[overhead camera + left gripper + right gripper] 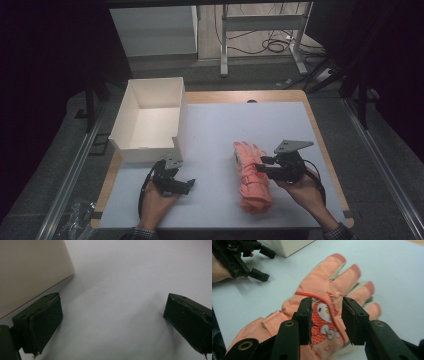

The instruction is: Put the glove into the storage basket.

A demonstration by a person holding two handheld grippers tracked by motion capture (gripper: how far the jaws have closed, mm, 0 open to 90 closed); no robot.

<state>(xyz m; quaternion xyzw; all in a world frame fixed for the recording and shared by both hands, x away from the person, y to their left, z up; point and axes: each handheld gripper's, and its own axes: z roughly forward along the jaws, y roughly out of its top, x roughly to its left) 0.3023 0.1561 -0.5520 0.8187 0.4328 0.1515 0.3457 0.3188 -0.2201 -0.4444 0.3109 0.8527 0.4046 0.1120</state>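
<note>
On the near right of the table [215, 125], an orange glove [329, 307] is straddled by the right gripper [327, 320], jaws apart. Left gripper [172, 181], jaws apart, rests beside the white box [150, 120]. Closing on the glove is judged the next step.

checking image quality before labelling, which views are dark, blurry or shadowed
High view: dark, vignetted edges, the white mat-covered table evenly lit. Left gripper view: dim and soft, faint shadows under the jaws and beside the white cardboard box. Right gripper view: the orange padded glove fairly sharp, its fingertips slightly blurred.
</note>
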